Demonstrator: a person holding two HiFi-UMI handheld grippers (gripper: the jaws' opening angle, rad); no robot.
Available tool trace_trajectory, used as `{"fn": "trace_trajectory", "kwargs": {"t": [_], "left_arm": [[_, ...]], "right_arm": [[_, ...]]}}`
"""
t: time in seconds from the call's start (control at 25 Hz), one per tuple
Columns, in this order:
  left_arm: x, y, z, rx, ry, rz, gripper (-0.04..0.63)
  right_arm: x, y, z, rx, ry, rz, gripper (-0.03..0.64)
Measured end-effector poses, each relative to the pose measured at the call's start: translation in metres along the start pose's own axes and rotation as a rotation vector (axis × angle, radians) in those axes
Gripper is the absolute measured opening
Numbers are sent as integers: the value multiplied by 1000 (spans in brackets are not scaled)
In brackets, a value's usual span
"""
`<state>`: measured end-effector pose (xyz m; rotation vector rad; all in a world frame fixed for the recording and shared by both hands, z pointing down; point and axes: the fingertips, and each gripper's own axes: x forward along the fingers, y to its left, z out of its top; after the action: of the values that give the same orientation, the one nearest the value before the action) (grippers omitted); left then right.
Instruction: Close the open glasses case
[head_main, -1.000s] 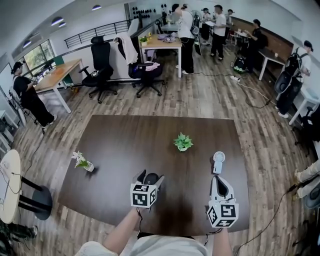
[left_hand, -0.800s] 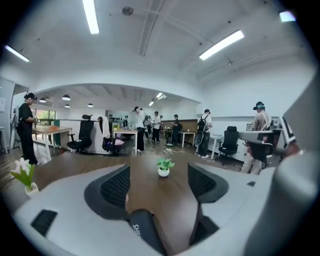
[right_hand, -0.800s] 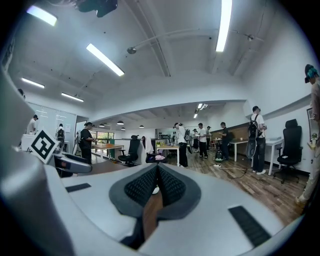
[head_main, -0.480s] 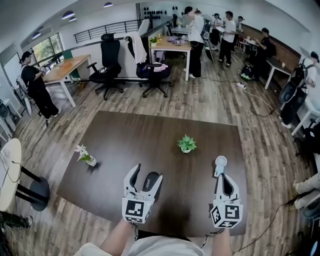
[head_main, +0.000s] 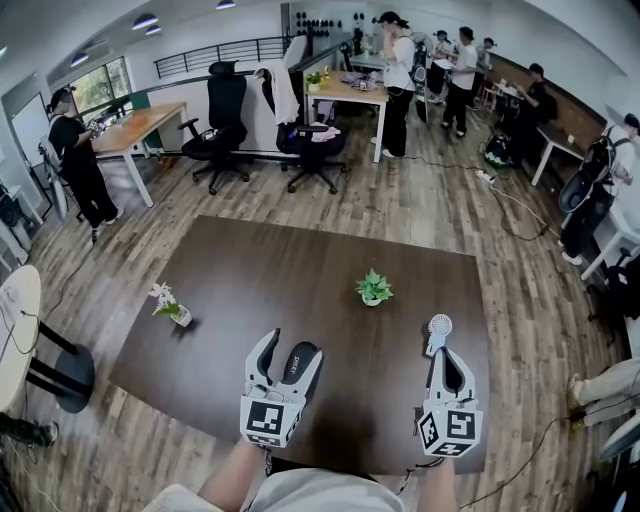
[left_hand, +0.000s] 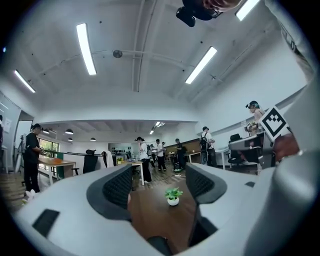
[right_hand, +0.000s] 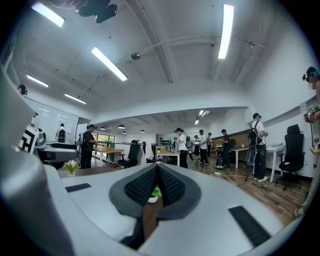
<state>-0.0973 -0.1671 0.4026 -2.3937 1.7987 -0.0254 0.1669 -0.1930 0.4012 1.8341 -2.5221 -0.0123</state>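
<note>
black glasses case (head_main: 300, 366) flat on dark desk (head_main: 250, 270), near front edge, lid looks down. left gripper (head_main: 292, 345) hovering right over it, jaws wide, just been closing a bit, nothing between them. right gripper (head_main: 446, 352) off to side, jaws pressed together, empty, little white fan (head_main: 437, 330) just past it. potted plant (head_main: 373, 288) further back.

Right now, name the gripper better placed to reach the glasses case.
Left. The left gripper, jaws open, just closing slightly with nothing between them, hangs over the glasses case; the right gripper is shut, farther off.
</note>
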Motion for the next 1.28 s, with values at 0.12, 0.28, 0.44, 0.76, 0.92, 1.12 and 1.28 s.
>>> {"fn": "trace_trajectory", "kwargs": {"t": [0.12,0.28,0.44,0.76,0.92,1.12,1.28], "left_arm": [[0,-2,-1,-13,-2,-2,334],[1,-3,1,-23,-6,8,312],[-3,-2,3,-13,-24,33,212],[-9,3,12,-5,-53,51,2],[-10,4,13,9,-57,70,2],[-10,6,10,11,-46,79,2],[-10,4,11,39,-40,69,3]], "right_arm": [[-1,-1,-3,4,4,1,2],[-1,-2,-7,9,14,0,2],[-3,-2,-8,14,15,1,2],[-2,3,-7,14,13,8,2],[-1,6,-5,5,14,18,2],[-1,9,-3,-7,12,22,2],[-3,10,-1,-18,14,24,2]]}}
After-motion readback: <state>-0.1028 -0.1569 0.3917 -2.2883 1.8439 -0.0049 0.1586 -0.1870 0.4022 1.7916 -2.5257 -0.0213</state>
